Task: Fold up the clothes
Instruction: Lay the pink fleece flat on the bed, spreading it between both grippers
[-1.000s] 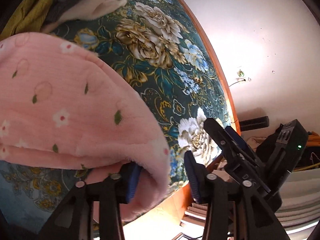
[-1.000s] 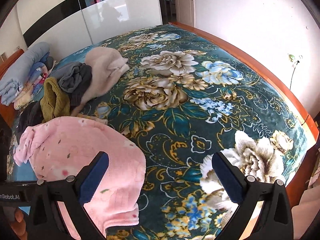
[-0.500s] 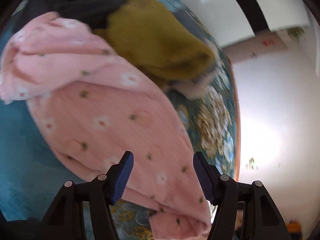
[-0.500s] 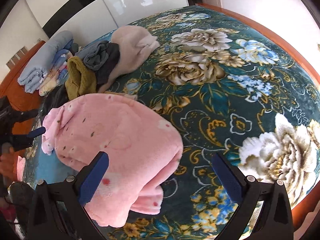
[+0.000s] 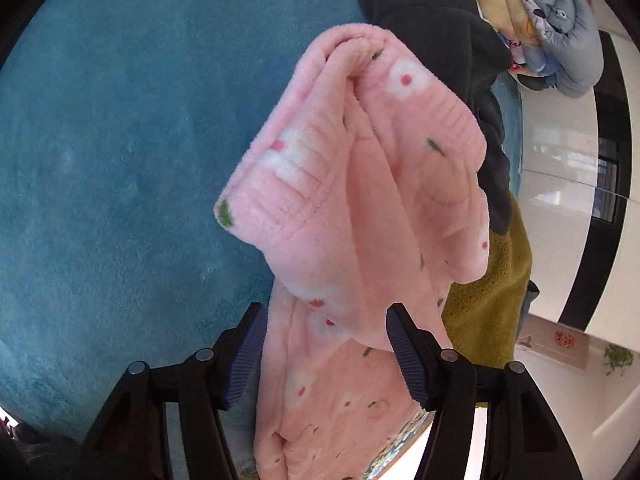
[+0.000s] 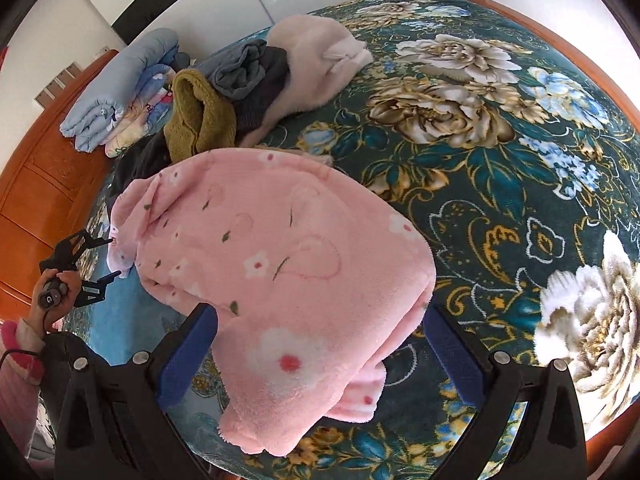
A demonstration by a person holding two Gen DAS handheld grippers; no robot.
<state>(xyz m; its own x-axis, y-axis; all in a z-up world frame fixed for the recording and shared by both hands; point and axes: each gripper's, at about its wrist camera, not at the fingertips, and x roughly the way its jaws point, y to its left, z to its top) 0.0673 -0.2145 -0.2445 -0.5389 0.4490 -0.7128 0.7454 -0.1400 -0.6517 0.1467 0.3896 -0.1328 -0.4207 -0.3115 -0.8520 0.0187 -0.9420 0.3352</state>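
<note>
A pink fleece garment with small flowers [image 6: 280, 248] lies folded over on the floral bedspread [image 6: 500, 168]. In the left wrist view its ribbed end [image 5: 352, 184] lies bunched on the blue part of the blanket. My left gripper [image 5: 324, 344] is open, its fingers either side of the pink cloth, just above it. It also shows at the far left of the right wrist view [image 6: 110, 258], at the garment's left end. My right gripper [image 6: 320, 350] is open and empty, spread wide over the garment's near folded edge.
A pile of unfolded clothes sits behind the pink garment: an olive knit [image 6: 196, 120], dark grey pieces [image 6: 252, 76] and a pale beige fleece [image 6: 316, 60]. Rolled blue bedding [image 6: 120, 88] lies by the wooden headboard [image 6: 36, 184]. The bed's wooden edge [image 6: 624, 96] runs along the right.
My left gripper has let go of the pink garment's folded edge and swung to its far left end. The garment now lies folded on the bed. The right gripper has moved closer over it.
</note>
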